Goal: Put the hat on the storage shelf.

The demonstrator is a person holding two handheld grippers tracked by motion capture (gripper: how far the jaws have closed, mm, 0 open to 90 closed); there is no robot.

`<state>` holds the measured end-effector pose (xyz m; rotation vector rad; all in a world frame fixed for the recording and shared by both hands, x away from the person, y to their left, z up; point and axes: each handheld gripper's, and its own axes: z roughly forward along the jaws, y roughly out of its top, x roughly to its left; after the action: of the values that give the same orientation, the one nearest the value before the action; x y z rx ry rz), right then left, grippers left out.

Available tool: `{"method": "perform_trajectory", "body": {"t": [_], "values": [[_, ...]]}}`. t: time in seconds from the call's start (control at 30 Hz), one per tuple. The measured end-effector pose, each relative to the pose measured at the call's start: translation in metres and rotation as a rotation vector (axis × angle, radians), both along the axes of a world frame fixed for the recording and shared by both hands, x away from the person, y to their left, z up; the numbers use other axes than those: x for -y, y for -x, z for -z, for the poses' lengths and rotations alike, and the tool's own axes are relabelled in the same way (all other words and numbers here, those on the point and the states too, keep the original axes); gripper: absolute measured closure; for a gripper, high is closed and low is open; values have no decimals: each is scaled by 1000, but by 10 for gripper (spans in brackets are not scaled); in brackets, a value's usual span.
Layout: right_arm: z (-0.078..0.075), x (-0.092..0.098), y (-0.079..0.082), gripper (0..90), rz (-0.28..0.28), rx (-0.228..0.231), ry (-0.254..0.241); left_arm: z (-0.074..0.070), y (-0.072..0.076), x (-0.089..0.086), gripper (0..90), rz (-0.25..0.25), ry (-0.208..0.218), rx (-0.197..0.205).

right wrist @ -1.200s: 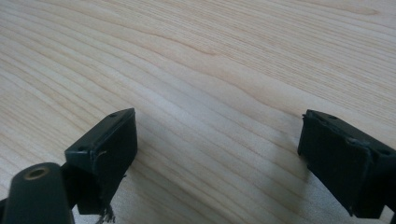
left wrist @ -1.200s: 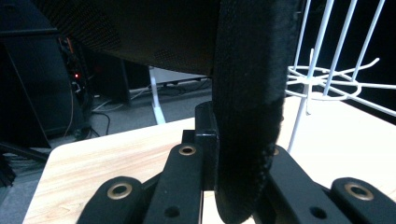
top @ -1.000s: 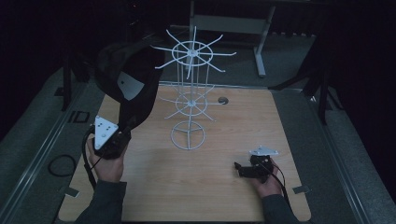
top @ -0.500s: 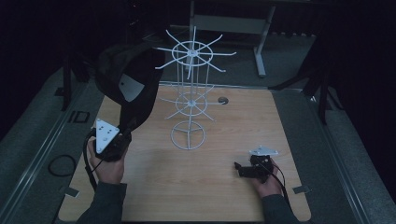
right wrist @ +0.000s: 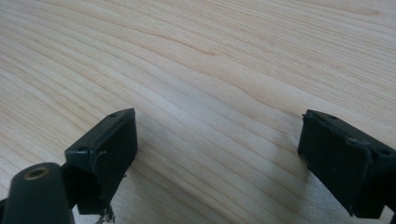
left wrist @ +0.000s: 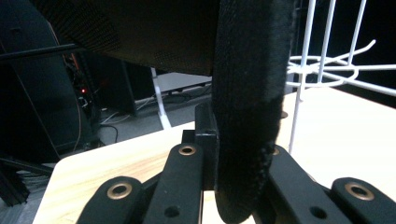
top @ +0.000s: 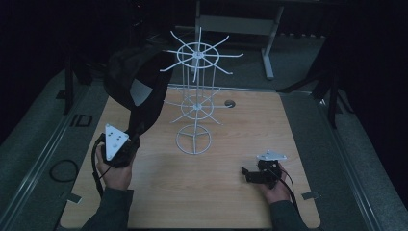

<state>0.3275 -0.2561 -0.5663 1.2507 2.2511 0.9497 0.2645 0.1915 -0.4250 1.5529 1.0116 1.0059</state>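
Barely any change vs a sec ago: left gripper (top: 126, 144), near table's (top: 298, 144) left edge, still clamped on black cap's (top: 137, 89) strap, cap raised beside white wire rack (top: 195, 96), not yet hooked. Right gripper (right wrist: 217, 154) wide open, empty, near front-right corner.

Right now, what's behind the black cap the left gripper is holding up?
Behind the black cap, the white wire rack stands on the table. The cap covers part of the rack's left prongs, so anything hanging there can't be seen.
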Motion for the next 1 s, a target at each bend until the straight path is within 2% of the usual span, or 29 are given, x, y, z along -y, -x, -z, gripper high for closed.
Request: {"method": "perform_trajectory", "body": {"t": [0.37,0.73,0.87,1.0], "values": [[0,0,0,117,1,-3,-2,12,-4,7,863,11,-53,-18],[0,0,0,117,0,-2,0,19,-7,10,838,21,-75,-36],[0,0,0,117,0,-1,0,20,-7,12,762,20,-81,-32],[0,0,0,117,-1,-1,1,20,-7,12,639,23,-67,-26]]}}
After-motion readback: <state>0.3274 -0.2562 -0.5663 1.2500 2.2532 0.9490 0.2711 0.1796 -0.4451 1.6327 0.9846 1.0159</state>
